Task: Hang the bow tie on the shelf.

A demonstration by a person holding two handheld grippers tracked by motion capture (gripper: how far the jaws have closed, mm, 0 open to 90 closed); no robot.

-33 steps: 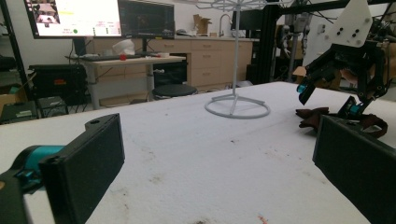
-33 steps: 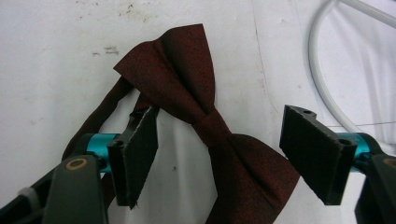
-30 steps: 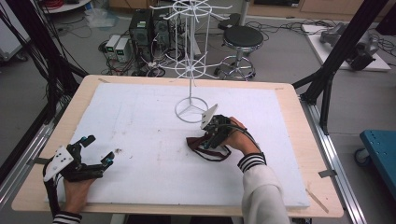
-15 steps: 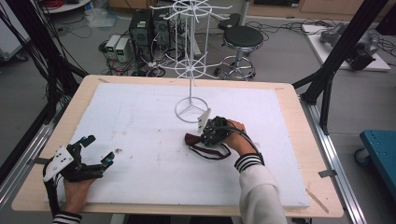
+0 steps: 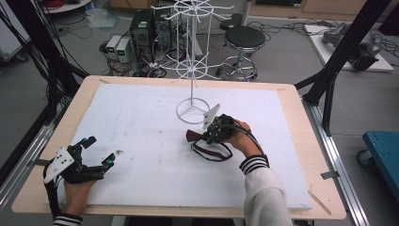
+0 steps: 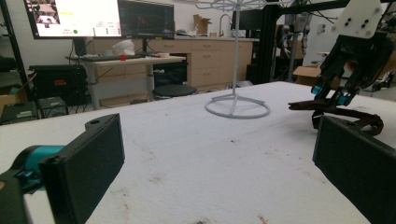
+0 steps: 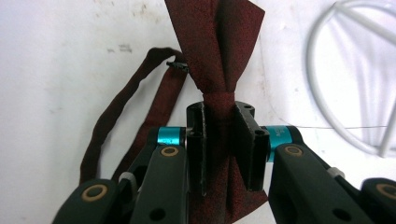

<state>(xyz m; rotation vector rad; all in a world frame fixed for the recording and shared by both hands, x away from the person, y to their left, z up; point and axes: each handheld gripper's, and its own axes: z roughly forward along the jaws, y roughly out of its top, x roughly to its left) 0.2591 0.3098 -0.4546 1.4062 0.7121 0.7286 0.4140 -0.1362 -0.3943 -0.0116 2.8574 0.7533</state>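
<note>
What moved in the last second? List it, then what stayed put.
The right tongs, shut on the dark red bow tie at its knot, slid slightly left across the table with the strap trailing. The left tongs stayed open at the near left corner; the white wire rack did not move.

high view: above, facing forward-down | left gripper view: low across table | right gripper view: close, downward | shared: white stand [image 5: 191,109]

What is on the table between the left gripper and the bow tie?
Nothing: in the high view only bare white table lies between the open left gripper and the bow tie, which the right gripper pinches.
</note>
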